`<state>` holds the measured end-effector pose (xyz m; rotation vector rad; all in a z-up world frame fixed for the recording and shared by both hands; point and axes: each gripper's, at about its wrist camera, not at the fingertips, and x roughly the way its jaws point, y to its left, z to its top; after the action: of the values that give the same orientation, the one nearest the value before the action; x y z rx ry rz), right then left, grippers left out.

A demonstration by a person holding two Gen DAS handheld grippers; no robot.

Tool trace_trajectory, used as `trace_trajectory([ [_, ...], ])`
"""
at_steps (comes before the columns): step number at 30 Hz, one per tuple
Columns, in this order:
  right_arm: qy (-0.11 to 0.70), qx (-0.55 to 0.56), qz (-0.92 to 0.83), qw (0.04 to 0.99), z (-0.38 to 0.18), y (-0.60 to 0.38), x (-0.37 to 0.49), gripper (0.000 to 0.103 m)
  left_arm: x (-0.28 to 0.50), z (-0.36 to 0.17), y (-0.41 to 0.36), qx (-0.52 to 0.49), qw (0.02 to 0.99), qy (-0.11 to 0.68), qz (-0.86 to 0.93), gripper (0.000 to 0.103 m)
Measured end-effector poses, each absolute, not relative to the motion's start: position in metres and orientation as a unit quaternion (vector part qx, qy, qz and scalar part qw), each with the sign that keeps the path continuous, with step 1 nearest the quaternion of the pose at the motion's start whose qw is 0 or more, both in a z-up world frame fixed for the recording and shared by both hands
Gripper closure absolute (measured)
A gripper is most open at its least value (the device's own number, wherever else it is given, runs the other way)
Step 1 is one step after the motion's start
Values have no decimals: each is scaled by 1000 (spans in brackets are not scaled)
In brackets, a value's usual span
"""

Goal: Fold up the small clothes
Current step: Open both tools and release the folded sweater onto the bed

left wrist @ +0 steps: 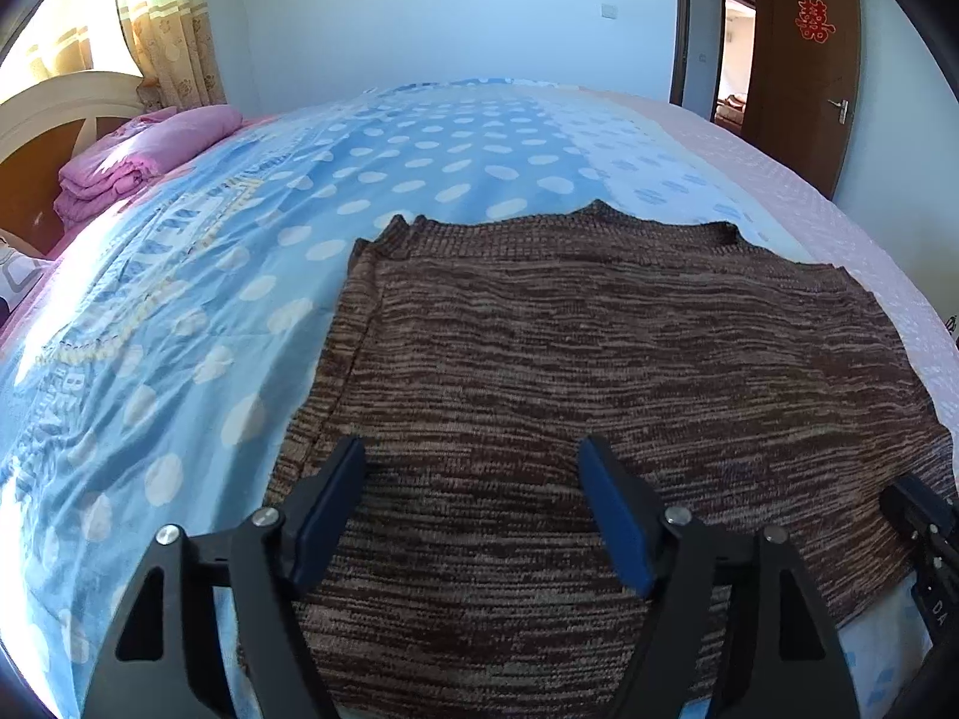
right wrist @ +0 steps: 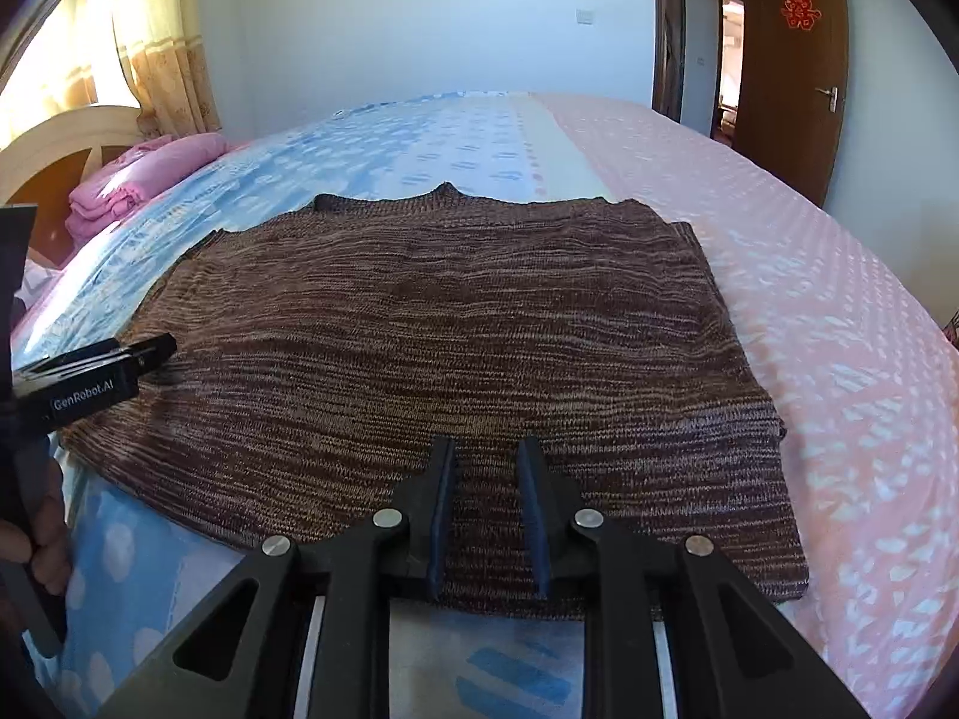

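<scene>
A brown striped knit sweater (left wrist: 599, 371) lies flat on the bed, collar at the far side; it also shows in the right wrist view (right wrist: 431, 329). My left gripper (left wrist: 473, 449) is open and empty, its fingers wide apart just above the sweater's near left part. My right gripper (right wrist: 485, 449) hovers over the near hem with its fingers a narrow gap apart, holding nothing. The left gripper's body (right wrist: 90, 383) shows at the left of the right wrist view, and the right gripper's body (left wrist: 923, 539) at the right edge of the left wrist view.
The bed has a blue polka-dot sheet (left wrist: 180, 329) on the left and a pink cover (right wrist: 809, 299) on the right. Folded pink bedding (left wrist: 138, 162) lies by the headboard (left wrist: 66, 114). A brown door (left wrist: 803, 60) stands open at the far right.
</scene>
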<state>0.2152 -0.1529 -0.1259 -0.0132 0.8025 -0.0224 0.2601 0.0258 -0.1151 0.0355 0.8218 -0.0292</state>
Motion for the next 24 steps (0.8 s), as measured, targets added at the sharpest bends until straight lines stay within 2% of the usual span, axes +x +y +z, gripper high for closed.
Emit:
trace_trajectory([
  [3,388,-12,-12,921,-127,-150,214,79,260,-116,24,24,917,398,-7,22],
  [8,383,-5,-7,924,-129,-151,212,77,262,-118,31,5,914,406,5,9],
  [11,381,5,-2,925,-128,-154,210,75,255,-115,45,-41,912,408,-5,9],
  [17,378,14,10,926,-128,-155,210,70,216,-118,109,-212,896,389,4,9],
  [19,377,17,15,926,-128,-156,210,68,203,-122,125,-244,889,387,6,12],
  [23,376,22,19,926,-128,-157,209,67,184,-121,131,-254,887,384,-19,32],
  [24,375,23,20,926,-128,-157,210,67,180,-121,129,-257,887,383,-27,34],
])
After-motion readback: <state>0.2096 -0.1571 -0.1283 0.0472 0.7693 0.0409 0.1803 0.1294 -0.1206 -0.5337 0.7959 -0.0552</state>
